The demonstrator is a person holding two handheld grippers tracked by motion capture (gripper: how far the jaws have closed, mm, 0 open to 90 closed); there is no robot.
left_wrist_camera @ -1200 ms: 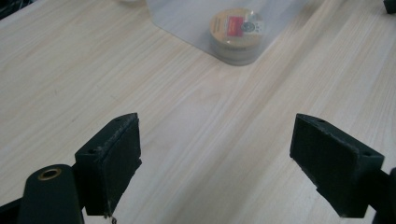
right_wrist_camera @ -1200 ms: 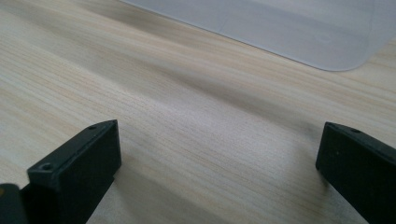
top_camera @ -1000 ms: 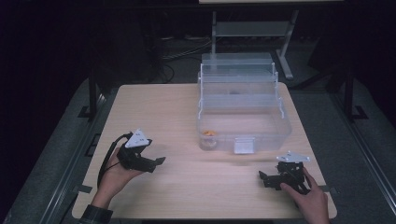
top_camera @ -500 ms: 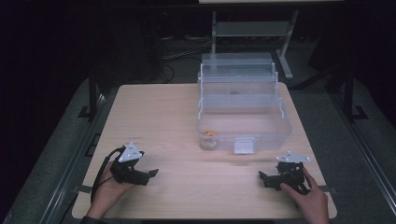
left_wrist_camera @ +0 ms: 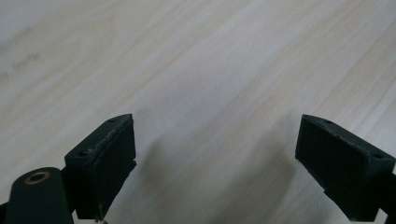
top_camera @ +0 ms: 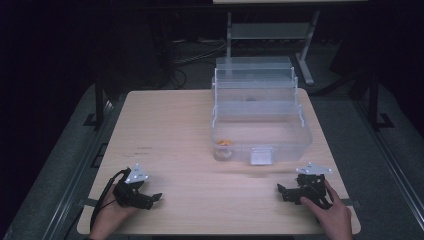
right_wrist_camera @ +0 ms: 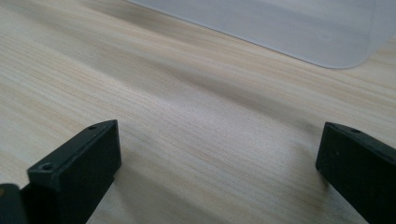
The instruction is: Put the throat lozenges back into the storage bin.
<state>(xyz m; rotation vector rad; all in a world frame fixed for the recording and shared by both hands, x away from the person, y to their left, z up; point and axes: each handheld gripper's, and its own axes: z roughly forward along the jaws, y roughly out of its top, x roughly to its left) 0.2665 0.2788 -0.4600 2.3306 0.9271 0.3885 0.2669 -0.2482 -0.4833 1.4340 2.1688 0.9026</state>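
A: Start with the grippers. The left gripper (top_camera: 156, 198) sits at the lower left of the high view, the right gripper (top_camera: 281, 189) at the lower right. Both have their jaws spread wide with nothing between them but bare table (top_camera: 170, 130); each gripper view shows that plainly.

B: And the thing nearest them?

A: The clear plastic box (top_camera: 262, 131), right of centre in the high view, well apart from the left gripper and nearer the right one. Its rounded corner (right_wrist_camera: 336, 56) shows at the upper right of the right gripper view.

B: What's inside?

A: A small orange item (top_camera: 224, 143) in the near left corner of the lower tub, plus a dark speck on an upper tier, too small to identify.

B: Risks?

A: I'd judge the walls are the trouble: transparent and glary, so a jaw reaching for the orange piece could clip the rim and shove the light box along the table.
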